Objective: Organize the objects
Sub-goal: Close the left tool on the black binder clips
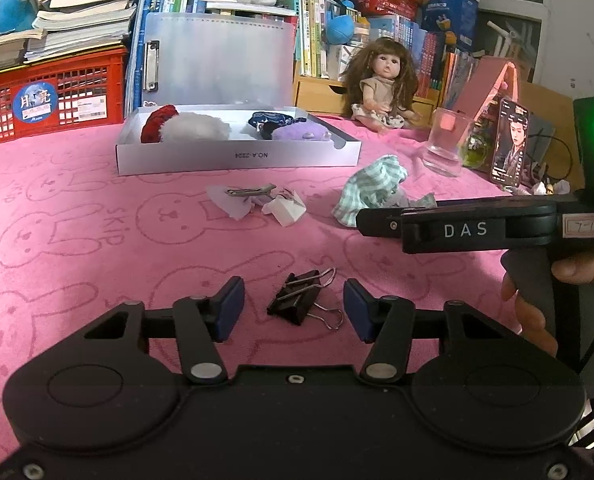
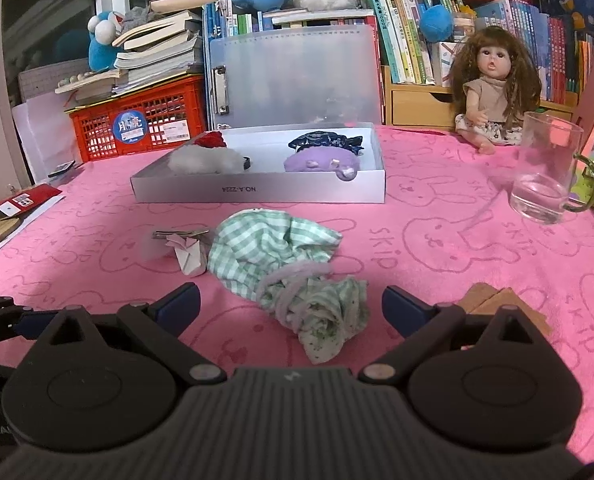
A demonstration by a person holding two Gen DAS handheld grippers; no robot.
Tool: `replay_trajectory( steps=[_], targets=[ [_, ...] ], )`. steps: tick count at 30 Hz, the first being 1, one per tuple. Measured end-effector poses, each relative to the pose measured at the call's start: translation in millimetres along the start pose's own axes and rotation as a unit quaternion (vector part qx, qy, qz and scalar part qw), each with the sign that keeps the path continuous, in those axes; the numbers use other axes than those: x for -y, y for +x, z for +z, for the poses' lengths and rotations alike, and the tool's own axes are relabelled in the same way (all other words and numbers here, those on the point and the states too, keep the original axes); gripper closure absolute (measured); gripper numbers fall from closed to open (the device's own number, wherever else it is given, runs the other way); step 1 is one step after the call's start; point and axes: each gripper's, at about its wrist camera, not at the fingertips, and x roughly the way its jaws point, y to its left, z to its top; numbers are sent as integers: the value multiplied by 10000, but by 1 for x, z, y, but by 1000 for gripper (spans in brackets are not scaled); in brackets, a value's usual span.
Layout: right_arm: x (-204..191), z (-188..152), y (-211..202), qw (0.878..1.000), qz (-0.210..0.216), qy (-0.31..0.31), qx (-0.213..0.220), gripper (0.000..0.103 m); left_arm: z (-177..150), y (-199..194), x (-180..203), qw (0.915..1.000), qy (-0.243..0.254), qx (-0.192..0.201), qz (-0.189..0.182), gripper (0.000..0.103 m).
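Binder clip [image 1: 301,305] loose; box [image 1: 237,157] holds plush toys [image 1: 201,126].

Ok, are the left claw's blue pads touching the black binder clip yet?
Apart. The left wrist view shows pink cloth on both sides between the black binder clip and the left claw pads.

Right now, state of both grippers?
Left gripper: open, binder clip between its pads, untouched.
Right gripper: open around the checked cloth, not gripping.

One binder clip [image 1: 303,304], one doll [image 1: 381,84], one glass mug [image 2: 549,172], perhaps four plush toys [image 1: 195,126] in the box [image 1: 237,158].
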Motion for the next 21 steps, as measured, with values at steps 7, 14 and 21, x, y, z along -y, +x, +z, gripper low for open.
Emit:
replay_trajectory(
  steps=[7, 14, 21],
  targets=[
    [0, 1, 0, 10000, -30, -10, 11, 25, 2, -1, -7, 9996, -271, 40, 29, 83],
    [0, 2, -3, 9999, -131, -28, 66, 50, 5, -2, -8, 9995, -296, 61, 98, 84],
    [0, 6, -10, 9997, -119, 45, 217, 51, 14, -2, -14, 9991, -389, 101, 164, 90]
  ],
)
